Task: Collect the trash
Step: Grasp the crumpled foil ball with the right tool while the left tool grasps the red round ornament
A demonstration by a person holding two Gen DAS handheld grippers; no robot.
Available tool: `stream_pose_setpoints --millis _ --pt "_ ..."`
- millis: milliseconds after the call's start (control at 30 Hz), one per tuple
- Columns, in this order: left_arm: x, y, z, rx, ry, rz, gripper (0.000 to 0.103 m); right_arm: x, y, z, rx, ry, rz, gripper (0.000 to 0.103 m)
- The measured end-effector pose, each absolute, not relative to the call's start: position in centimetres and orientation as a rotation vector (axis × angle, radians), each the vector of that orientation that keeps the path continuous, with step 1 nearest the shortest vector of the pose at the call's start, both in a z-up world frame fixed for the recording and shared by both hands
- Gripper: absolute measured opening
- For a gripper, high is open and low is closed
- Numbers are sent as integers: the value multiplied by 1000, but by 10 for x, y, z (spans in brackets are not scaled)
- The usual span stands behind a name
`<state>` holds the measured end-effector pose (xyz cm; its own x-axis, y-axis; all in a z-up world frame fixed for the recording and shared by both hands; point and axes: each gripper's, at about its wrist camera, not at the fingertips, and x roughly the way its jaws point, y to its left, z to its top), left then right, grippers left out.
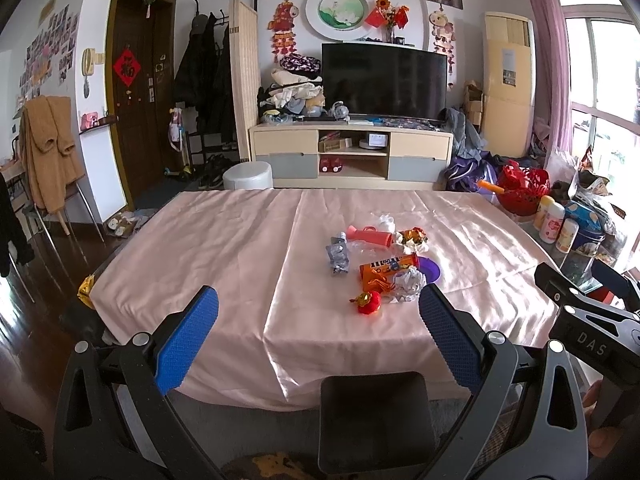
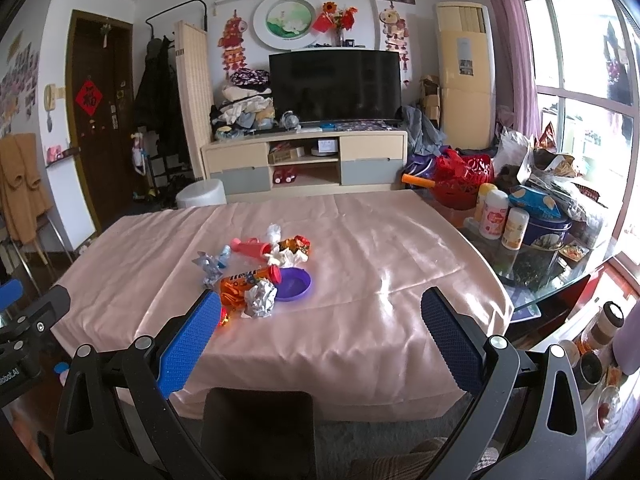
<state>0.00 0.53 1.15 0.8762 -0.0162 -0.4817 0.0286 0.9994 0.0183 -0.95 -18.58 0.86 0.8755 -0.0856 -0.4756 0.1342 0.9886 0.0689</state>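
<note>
Both tools hang spread and empty short of the litter heap

The left tool (image 1: 318,314) and right tool (image 2: 320,316) hold nothing, pads wide apart, near the front edge of the worktop draped in slippery pink satin cloth (image 1: 224,248). The trash sits mid-cloth in one tight pile: crumpled white paper ball (image 2: 261,299), orange candy tube with red cap (image 2: 250,277), shallow purple plastic lid (image 2: 294,283), crushed silver foil wrapper (image 1: 339,255). A pinch could drag the cloth or roll the tube away. No bin is visible. White bottles (image 2: 494,216) crowd the right edge.
</note>
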Motion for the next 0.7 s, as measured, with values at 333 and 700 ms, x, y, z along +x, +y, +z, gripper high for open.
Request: stream_pose_setpoints --millis 333,700 --pt "23 11 -10 21 559 -11 95 14 -183 -15 93 550 -122 100" --pt "65 31 -56 27 660 31 95 41 -185 -48 42 532 -146 100"
